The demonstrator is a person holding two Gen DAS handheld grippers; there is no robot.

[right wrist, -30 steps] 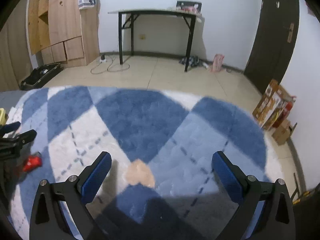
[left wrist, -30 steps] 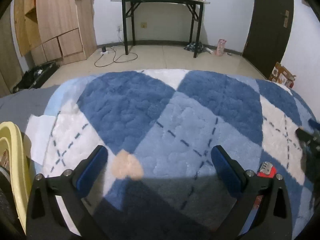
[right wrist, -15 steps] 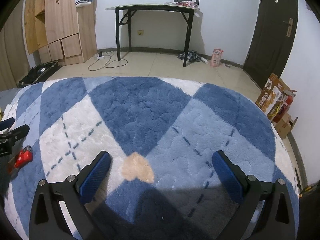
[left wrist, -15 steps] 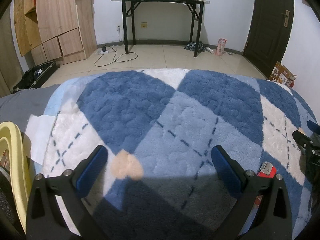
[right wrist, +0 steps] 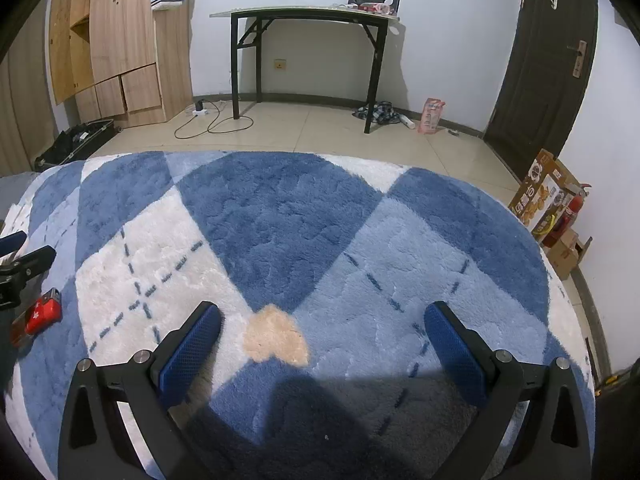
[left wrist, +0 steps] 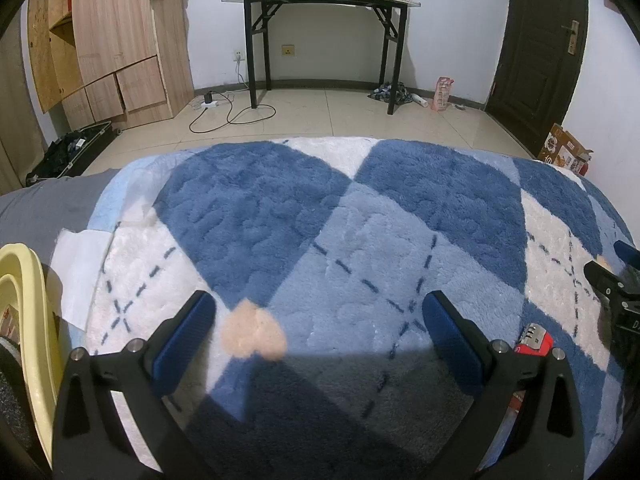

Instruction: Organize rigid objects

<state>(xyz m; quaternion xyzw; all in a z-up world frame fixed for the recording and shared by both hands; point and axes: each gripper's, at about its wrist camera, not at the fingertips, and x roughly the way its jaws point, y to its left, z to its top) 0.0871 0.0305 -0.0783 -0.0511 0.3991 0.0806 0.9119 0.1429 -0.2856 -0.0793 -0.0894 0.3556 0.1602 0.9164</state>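
Observation:
A small red object with a silver top (left wrist: 534,340) lies on the blue and white fluffy blanket (left wrist: 360,220), just right of my left gripper's right finger. The same red object (right wrist: 40,314) shows at the far left edge of the right wrist view. My left gripper (left wrist: 318,326) stands open over the blanket with nothing between its fingers. My right gripper (right wrist: 322,330) is open too, low over a beige heart patch (right wrist: 276,338). A yellow basket rim (left wrist: 24,300) curves along the left edge of the left wrist view.
Beyond the blanket lies tiled floor with a black-legged table (left wrist: 324,40) against the white wall. A wooden wardrobe (left wrist: 112,40) stands at left, a dark door (left wrist: 536,40) at right. Cardboard boxes (right wrist: 548,204) sit by the right wall. A cable (left wrist: 224,114) trails on the floor.
The right gripper has tilted down and shifted so the blanket fills more of its view and the red object sits lower left. The left gripper has hardly moved.

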